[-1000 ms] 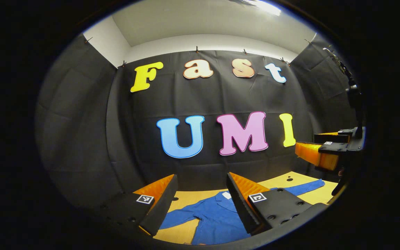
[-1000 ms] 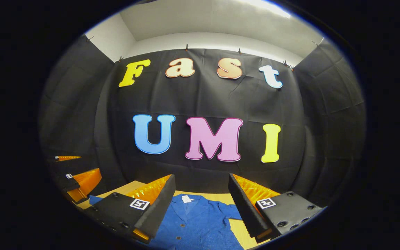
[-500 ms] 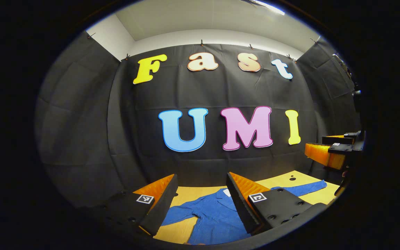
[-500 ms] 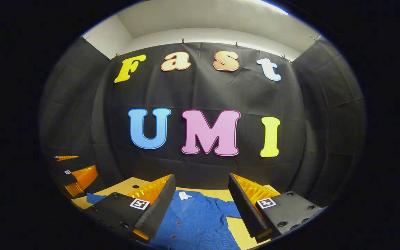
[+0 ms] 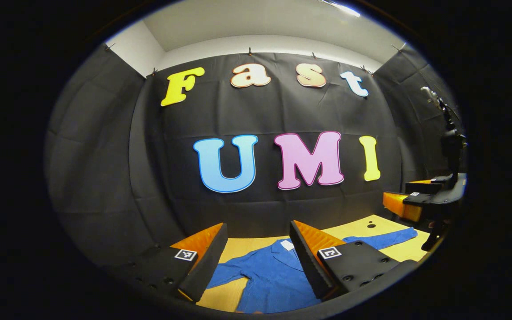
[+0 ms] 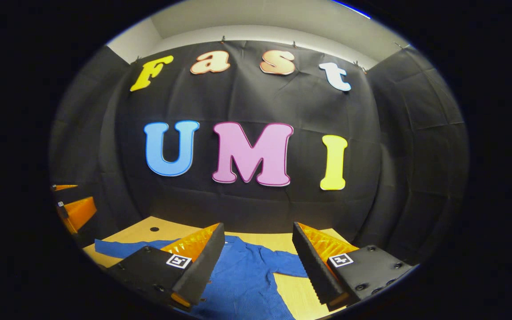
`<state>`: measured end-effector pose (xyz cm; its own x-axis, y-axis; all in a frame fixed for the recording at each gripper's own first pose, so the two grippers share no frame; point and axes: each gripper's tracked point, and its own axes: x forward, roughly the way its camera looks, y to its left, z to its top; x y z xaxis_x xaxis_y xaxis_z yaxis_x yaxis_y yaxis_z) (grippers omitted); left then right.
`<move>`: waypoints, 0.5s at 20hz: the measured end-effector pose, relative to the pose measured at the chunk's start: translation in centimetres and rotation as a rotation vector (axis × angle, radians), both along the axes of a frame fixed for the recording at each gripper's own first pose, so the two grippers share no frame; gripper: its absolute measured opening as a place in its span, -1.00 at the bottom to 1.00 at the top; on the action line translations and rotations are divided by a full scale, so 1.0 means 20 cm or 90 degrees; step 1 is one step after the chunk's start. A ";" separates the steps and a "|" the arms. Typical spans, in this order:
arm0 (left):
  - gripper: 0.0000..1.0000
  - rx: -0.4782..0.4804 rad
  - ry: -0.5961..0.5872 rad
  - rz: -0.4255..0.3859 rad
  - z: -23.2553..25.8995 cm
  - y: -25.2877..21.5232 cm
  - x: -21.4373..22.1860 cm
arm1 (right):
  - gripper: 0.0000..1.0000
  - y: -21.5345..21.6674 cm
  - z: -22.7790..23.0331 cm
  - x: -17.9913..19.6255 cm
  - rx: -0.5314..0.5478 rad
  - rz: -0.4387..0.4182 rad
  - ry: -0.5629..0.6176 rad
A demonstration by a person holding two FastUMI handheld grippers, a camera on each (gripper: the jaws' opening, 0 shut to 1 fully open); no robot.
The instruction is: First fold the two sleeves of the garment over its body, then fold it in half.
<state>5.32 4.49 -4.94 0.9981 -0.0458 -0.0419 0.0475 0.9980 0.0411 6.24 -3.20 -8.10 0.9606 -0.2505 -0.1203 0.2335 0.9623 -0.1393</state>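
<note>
Blue garment (image 5: 269,275) flat on table (image 5: 362,227)

left gripper (image 5: 256,258) fingers apart (nothing held) | blue garment (image 5: 269,280) flat on table (image 5: 362,229)

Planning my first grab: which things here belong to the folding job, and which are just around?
For the job:
- blue shirt, flat, both sleeves spread
- left gripper, open
- right gripper, open

Just around:
- wooden table
- black cloth wall
- stand at the booth's side
</note>
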 end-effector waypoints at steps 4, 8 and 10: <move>0.63 0.009 0.004 -0.011 -0.01 -0.07 0.06 | 0.92 -0.22 -0.23 0.12 0.015 -0.046 0.073; 0.63 0.013 0.022 -0.025 -0.06 -0.16 0.13 | 0.93 -0.47 -0.45 0.17 0.053 -0.106 0.142; 0.63 0.017 0.032 -0.031 -0.09 -0.21 0.17 | 0.93 -0.64 -0.52 0.18 0.064 -0.141 0.149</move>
